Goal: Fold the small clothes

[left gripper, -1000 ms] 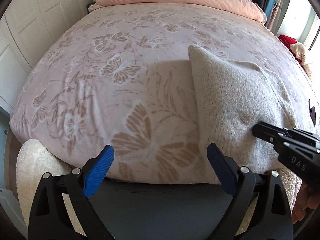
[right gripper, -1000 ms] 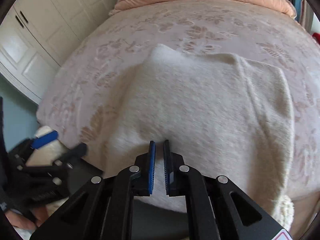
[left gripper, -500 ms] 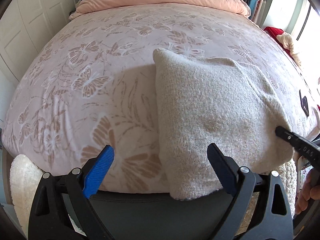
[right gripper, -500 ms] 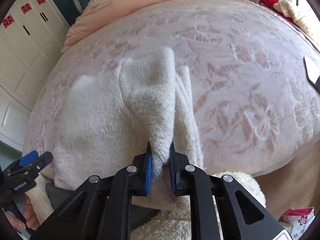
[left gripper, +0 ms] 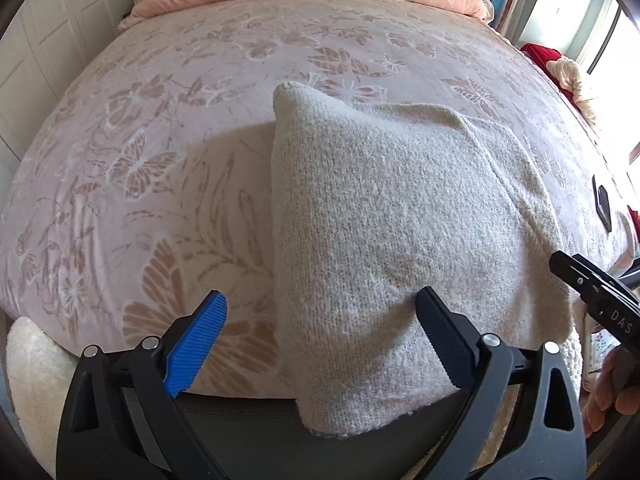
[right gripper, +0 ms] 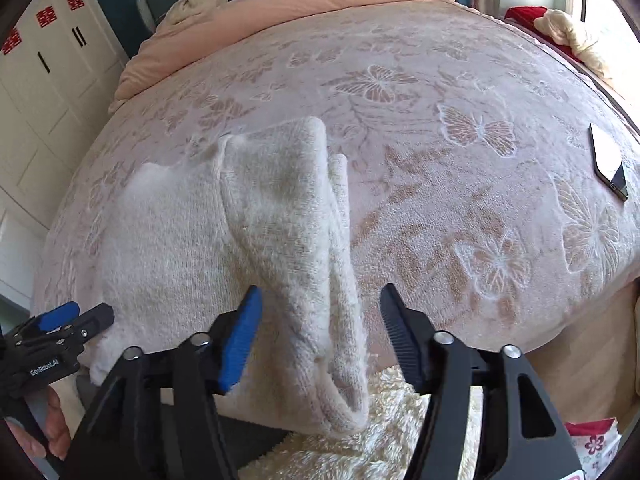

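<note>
Your right tool [right gripper: 320,320] had just been opening; its jaws stood spread, the sweater's [left gripper: 400,220] folded flap loose between them, let go to rest. Your left tool [left gripper: 320,320] was spread too, holding nothing. The sweater lay low on the bed [left gripper: 160,140], over its edge.

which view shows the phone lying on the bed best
The right wrist view: the phone lies flat on the bedspread at the right, its pale face and dark edge clear. The left wrist view catches it only as a thin dark sliver near the right rim, heavily foreshortened.
</note>
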Demonstrator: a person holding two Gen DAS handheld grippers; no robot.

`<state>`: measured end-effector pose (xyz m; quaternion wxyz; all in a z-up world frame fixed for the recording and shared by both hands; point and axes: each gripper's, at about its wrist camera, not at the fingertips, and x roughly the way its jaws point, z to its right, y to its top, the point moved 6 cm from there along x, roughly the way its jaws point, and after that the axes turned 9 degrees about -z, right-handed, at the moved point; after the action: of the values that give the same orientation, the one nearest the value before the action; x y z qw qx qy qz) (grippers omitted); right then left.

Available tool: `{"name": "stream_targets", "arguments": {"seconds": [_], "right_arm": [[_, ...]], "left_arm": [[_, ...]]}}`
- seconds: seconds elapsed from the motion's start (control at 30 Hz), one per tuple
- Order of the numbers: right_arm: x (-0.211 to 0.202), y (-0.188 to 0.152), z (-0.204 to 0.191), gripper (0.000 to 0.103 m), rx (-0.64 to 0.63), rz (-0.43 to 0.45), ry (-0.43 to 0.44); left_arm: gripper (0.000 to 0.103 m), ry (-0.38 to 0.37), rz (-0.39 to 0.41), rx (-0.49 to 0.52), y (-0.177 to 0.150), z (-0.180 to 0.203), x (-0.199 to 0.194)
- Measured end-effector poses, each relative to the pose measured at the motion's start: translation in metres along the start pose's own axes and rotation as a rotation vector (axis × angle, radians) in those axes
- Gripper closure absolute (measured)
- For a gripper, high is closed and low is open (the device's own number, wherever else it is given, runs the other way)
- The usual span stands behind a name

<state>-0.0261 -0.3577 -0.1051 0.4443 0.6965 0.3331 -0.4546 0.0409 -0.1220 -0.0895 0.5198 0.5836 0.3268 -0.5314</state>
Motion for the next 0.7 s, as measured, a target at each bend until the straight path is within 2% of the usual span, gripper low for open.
{"name": "stream_targets", "arguments": {"seconds": [0.1,0.2,0.33,0.43,0.47,0.5,0.6,0.67,0.7], "right_arm": [[0.024,-0.006,0.004,0.034,0.042,-0.078,0.087],[0.042,-0.008,0.003,0.027,0.092,-0.115,0.197],[0.056,-0.006,0.011,0.016,0.192,-0.140,0.340],[0.059,-0.003,0.009,0.014,0.194,-0.147,0.368],[0.059,-0.002,0.006,0.019,0.181,-0.145,0.377],[0.058,-0.001,0.000,0.040,0.162,-0.147,0.416],[0.050,0.000,-0.006,0.065,0.194,-0.146,0.440],[0.037,0.001,-0.005,0.069,0.225,-0.122,0.457],[0.027,0.002,-0.008,0.071,0.233,-0.101,0.476]], "left_arm": [[0.008,-0.112,-0.084,-0.062,-0.001,-0.002,0.022],[0.005,-0.211,-0.123,-0.130,-0.001,-0.006,0.040],[0.005,-0.299,-0.146,-0.155,0.001,-0.004,0.058],[0.005,-0.300,-0.128,-0.151,0.005,0.000,0.060],[0.005,-0.288,-0.130,-0.132,0.007,0.004,0.059],[0.007,-0.281,-0.133,-0.107,0.008,0.009,0.056],[0.027,-0.232,-0.129,-0.028,0.010,0.023,0.040],[0.044,-0.222,-0.123,0.009,0.014,0.029,0.026],[0.048,-0.230,-0.116,0.027,0.015,0.031,0.017]]}}
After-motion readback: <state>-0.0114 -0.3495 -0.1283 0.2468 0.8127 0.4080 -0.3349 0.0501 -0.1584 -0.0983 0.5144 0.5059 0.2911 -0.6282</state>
